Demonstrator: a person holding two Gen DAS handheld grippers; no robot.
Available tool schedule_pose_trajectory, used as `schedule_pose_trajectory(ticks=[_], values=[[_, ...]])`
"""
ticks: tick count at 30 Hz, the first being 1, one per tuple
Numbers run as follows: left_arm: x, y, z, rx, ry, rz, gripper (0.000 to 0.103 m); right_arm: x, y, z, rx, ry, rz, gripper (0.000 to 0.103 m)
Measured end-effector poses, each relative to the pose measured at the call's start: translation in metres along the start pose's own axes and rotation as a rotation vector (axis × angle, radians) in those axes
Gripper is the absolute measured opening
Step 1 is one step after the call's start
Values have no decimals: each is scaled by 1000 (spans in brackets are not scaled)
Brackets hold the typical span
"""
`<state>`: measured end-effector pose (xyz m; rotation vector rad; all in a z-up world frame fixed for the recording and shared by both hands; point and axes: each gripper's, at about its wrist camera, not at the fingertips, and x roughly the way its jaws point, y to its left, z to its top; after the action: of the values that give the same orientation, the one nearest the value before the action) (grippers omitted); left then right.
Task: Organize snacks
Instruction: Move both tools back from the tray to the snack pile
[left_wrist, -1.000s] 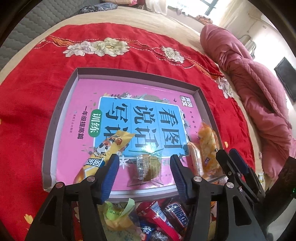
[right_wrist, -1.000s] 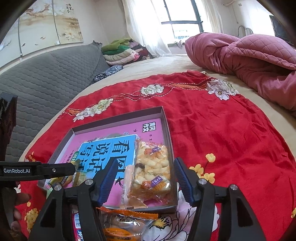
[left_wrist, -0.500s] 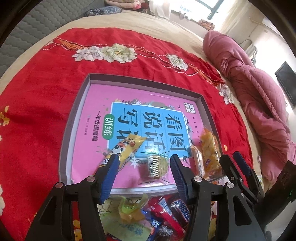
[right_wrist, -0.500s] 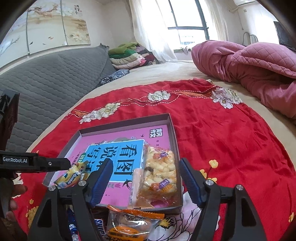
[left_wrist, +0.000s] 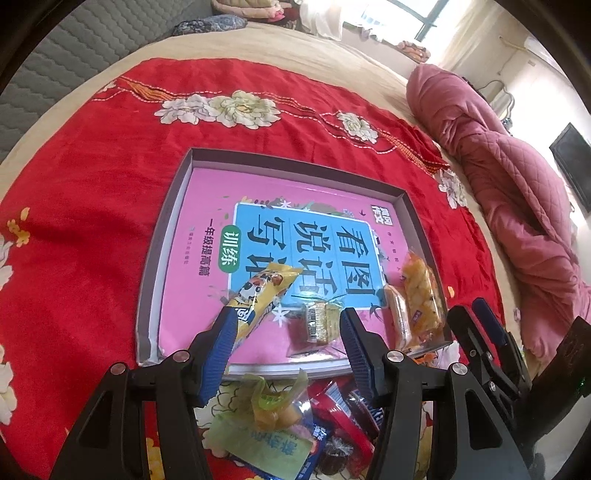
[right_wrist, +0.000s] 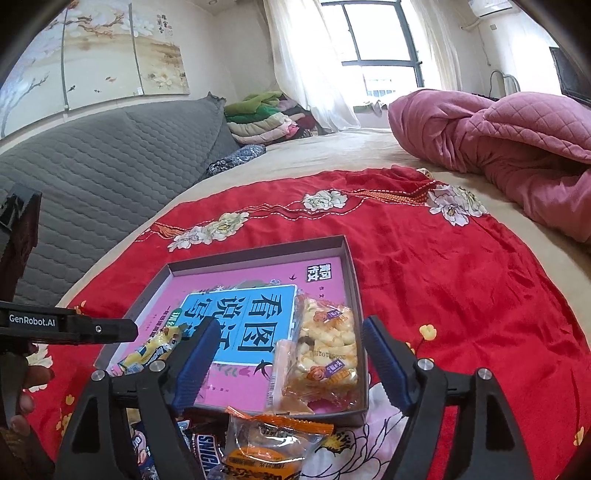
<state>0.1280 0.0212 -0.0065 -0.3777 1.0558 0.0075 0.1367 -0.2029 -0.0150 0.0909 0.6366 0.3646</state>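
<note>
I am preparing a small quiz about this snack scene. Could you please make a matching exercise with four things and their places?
Things:
1. puffed snack bag
2. Snickers bar
3. long yellow packet
4. pink quilt

Places:
A. outside the box, on the red cloth near its front edge
B. bunched up on the bed beyond the red cloth
C. inside the box, by its right wall
D. inside the box, toward its left front

Pairs: 1-C, 2-A, 3-D, 4-B
</note>
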Motion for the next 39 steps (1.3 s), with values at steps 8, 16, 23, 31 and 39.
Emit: schedule_pose_trajectory(ticks=[8,16,23,31,39], values=[[-8,0,-5,12,-9,6,59,-11,-3,0,24,-8,13,84],[-17,5,-10,22,-17,8,59,-25,-11,-1,60,-9,-10,86],[-26,11,-15,28,-25,21,59,-34,-3,-5,65,2,-10,89],[-30,14,-19,34,-28,18,59,-42,8,-8,60,10,-19,91],[-33,18,-25,37,-23,23,59,-50,11,-11,79,24,-8,92]])
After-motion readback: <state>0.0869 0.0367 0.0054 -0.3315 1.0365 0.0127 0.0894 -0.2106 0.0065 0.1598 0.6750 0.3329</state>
